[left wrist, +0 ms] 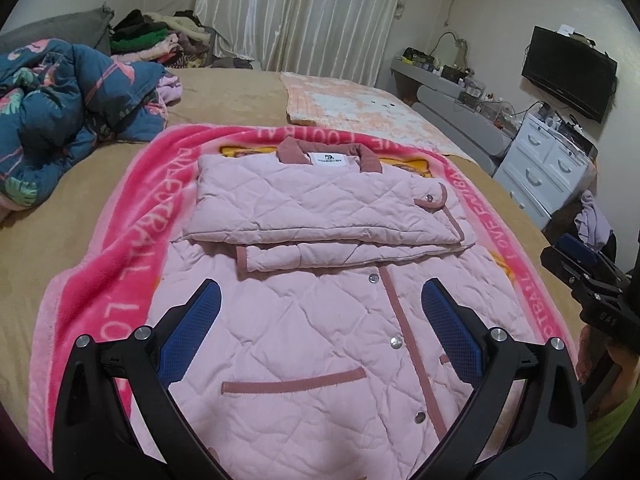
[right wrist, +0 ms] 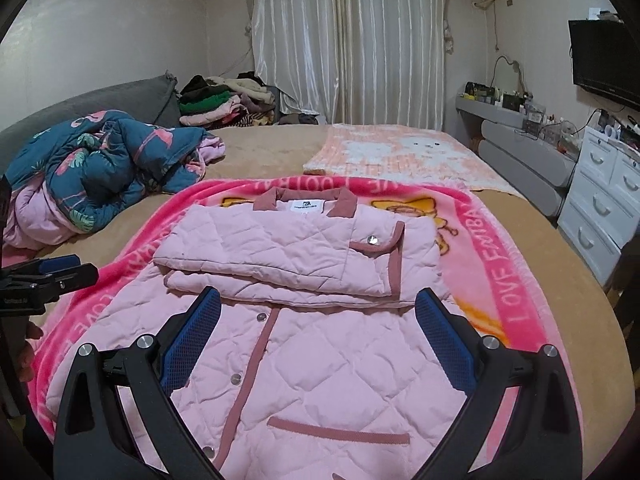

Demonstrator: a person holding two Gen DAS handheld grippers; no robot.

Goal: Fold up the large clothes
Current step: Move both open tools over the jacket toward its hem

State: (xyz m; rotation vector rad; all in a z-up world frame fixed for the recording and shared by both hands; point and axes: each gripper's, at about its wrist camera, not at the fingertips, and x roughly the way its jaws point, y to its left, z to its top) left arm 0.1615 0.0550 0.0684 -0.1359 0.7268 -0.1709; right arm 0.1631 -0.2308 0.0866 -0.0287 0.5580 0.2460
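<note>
A pale pink quilted jacket with dusty-rose trim lies front up on a bright pink blanket on the bed. Both sleeves are folded across its chest in a stack below the collar. My left gripper hovers open over the jacket's lower half, nothing between its blue pads. My right gripper is open as well, above the jacket's waist. Each gripper shows at the edge of the other's view: the right, the left.
A crumpled blue flamingo quilt lies at the left of the tan bed. A peach towel lies beyond the blanket, a clothes pile at the far left. White drawers and a grey shelf stand at right.
</note>
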